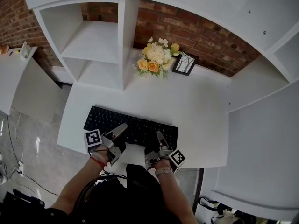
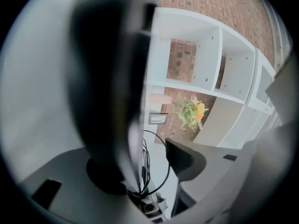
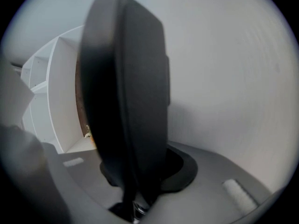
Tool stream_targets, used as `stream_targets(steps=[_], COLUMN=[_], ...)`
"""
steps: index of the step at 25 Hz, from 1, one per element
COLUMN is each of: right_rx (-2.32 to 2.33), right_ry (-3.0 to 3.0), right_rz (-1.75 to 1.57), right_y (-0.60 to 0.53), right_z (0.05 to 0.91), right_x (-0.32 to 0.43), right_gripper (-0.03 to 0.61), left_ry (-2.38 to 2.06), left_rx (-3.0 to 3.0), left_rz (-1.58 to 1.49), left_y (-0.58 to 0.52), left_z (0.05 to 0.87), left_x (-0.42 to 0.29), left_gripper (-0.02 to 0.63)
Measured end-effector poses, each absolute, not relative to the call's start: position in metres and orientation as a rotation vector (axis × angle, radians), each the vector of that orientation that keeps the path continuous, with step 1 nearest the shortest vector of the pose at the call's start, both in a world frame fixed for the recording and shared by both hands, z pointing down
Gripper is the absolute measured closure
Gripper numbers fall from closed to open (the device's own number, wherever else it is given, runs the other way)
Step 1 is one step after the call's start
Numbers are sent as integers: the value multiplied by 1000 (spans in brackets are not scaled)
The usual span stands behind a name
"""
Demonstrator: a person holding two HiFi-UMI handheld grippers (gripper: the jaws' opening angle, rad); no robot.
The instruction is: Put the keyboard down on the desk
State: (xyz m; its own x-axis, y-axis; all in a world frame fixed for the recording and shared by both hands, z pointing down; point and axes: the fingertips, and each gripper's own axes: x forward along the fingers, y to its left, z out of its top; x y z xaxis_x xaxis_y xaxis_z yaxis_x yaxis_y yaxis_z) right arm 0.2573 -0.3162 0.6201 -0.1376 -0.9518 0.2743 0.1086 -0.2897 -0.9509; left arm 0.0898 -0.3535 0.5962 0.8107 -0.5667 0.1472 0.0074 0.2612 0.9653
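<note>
On the white desk (image 1: 196, 111), close to its front edge, a black keyboard (image 1: 133, 125) lies lengthwise across the top. Its near long side is toward the person, and its far side faces the back of the desk.

At the near edge, toward the keyboard's left end, the left gripper (image 1: 117, 134) has its jaws spread. In the left gripper view the keyboard's edge shows as a dark slab against one jaw, while the other jaw's ribbed pad (image 2: 180, 158) stands clear of it with a gap between, so this tool has let go. A thin black cable (image 2: 156, 171) loops in that gap, near the jaws' base.

Farther right along the same edge, the right gripper (image 1: 160, 141) is clamped on the keyboard. In the right gripper view the dark edge fills the space between the jaws and both press against it.

Each gripper carries a cube with square markers, the left cube (image 1: 93, 138) and the right cube (image 1: 177, 157), both just off the desk's front edge. The person's left hand (image 1: 99, 157) has a red band at the wrist, and the right hand (image 1: 161, 164) a pale one.

Behind the keyboard, well apart from it, a bunch of yellow and cream flowers (image 1: 156, 59) stands at the back of the desk, with a small black picture frame (image 1: 184, 64) just beside it. A white shelf unit (image 1: 93, 50) rises to the left of the flowers, in front of a red brick wall (image 1: 205, 36).
</note>
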Motion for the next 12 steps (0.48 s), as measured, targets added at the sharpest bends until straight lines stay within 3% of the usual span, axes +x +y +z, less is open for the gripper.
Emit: stream_targets(steps=[12], right_rx=[-1254], right_ry=[1011], right_rz=[-1604], right_y=[-323], right_z=[623], right_x=[258], right_gripper=[495], left_ry=[-490], left_rx=[1448], left_rz=[-245], left_y=[-344], left_z=[592], left_x=[93], left_gripper=[373])
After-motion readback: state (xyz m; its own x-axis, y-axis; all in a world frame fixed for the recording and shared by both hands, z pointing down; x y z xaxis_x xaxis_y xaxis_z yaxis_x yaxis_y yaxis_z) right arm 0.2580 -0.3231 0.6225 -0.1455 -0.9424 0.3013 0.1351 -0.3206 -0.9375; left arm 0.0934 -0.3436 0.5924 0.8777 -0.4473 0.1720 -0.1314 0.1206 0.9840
